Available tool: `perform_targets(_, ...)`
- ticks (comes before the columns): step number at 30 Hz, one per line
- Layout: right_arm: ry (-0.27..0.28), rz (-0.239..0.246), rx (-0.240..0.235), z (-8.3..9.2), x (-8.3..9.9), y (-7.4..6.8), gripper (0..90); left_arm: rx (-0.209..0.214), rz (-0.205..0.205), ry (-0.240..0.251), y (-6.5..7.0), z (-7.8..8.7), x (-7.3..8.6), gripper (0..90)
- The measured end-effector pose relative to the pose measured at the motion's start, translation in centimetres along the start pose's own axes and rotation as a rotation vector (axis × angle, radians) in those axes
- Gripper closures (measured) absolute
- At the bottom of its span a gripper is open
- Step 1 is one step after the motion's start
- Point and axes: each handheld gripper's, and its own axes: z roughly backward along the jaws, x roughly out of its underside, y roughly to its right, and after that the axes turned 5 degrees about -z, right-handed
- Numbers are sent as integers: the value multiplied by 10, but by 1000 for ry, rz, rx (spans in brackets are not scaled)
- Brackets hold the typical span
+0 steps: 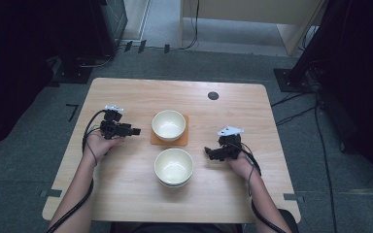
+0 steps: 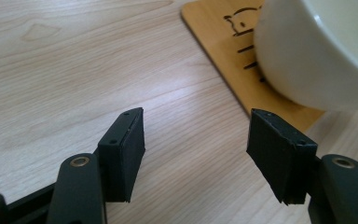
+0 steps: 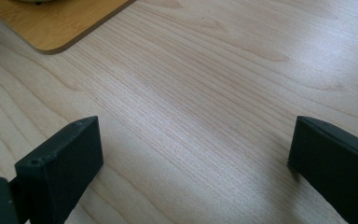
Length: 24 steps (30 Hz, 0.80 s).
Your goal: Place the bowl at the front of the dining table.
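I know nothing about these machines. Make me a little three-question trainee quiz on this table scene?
1. True or false: the far cream ceramic bowl sits on the orange wooden coaster.
2. How many bowls stand on the light wooden table?
3. The left claw is: A) shut on a bowl, B) open beside the far bowl, C) resting inside the near cream bowl.

Key: 1 true; 2 two; 3 B.

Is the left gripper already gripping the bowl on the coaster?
No, the left gripper stands open over bare table, with the bowl on its coaster just ahead.
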Motion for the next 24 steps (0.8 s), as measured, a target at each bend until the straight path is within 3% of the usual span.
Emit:
perform_targets(3, 0, 1, -1, 0, 0, 0, 22, -16, -9, 0, -3, 0, 3, 365)
perform_targets(6, 1, 1, 0, 0, 0, 0, 22, -63, -27, -1, -6, -1, 6, 365)
perform_targets(12, 1, 2, 0, 0, 0, 0, 22, -60, -27, 31, -11, -1, 9, 362)
perform_targets(13, 1, 1, 0, 0, 0, 0, 22, -76, -56, 40, -12, -1, 11, 361)
perform_targets(18, 1, 2, 0, 0, 0, 0, 22, -91, -90, 67, -14, 0, 15, 353)
perform_targets(22, 1, 2, 0, 0, 0, 0, 22, -138, -130, 74, -14, -1, 17, 346)
perform_targets(24, 0, 2, 0, 0, 0, 0, 22, -139, -134, 89, -15, -1, 18, 337)
